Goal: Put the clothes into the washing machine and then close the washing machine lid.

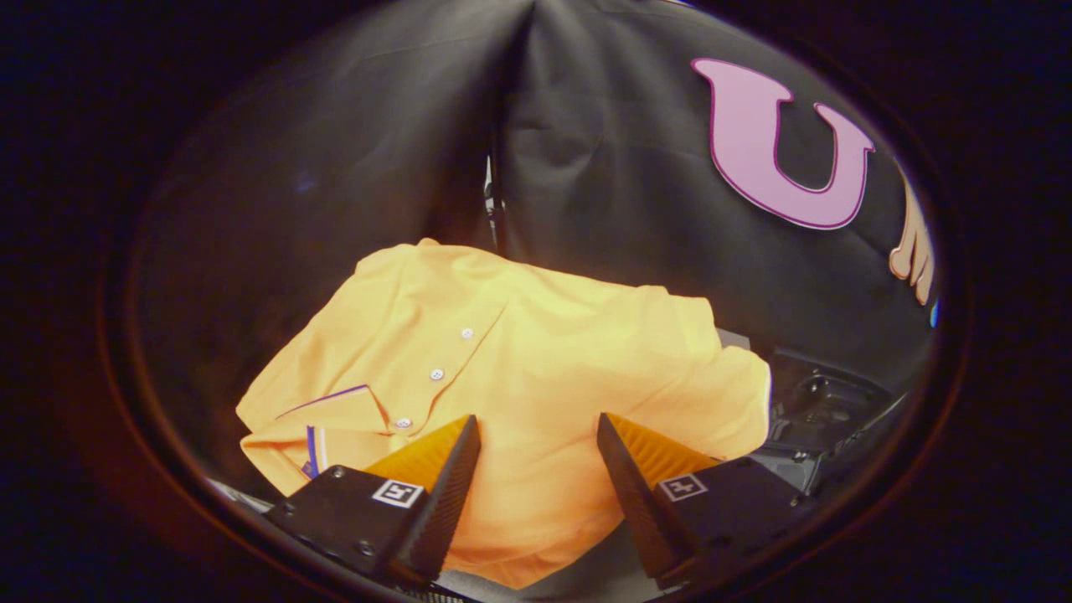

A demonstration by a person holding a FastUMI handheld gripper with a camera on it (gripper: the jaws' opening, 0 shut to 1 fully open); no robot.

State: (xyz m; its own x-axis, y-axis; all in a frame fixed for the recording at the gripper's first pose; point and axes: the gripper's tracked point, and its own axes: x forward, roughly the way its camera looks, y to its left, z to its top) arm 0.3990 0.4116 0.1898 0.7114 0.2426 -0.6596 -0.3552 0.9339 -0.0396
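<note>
A yellow-orange polo shirt [519, 360] with white buttons and a collar trimmed in purple lies spread out just ahead of my gripper [538, 423] and under it. The two fingers stand apart, open, with the shirt's cloth showing in the gap between them; neither finger presses on it. To the right of the shirt, beyond the right finger, a dark moulded machine part [825, 410] shows, dim and partly hidden.
Black cloth [377, 151] hangs as the booth's wall behind the shirt, with a vertical seam and a pole [496, 209] in the middle. A pale grey surface [603, 578] shows below the shirt's hem between the fingers.
</note>
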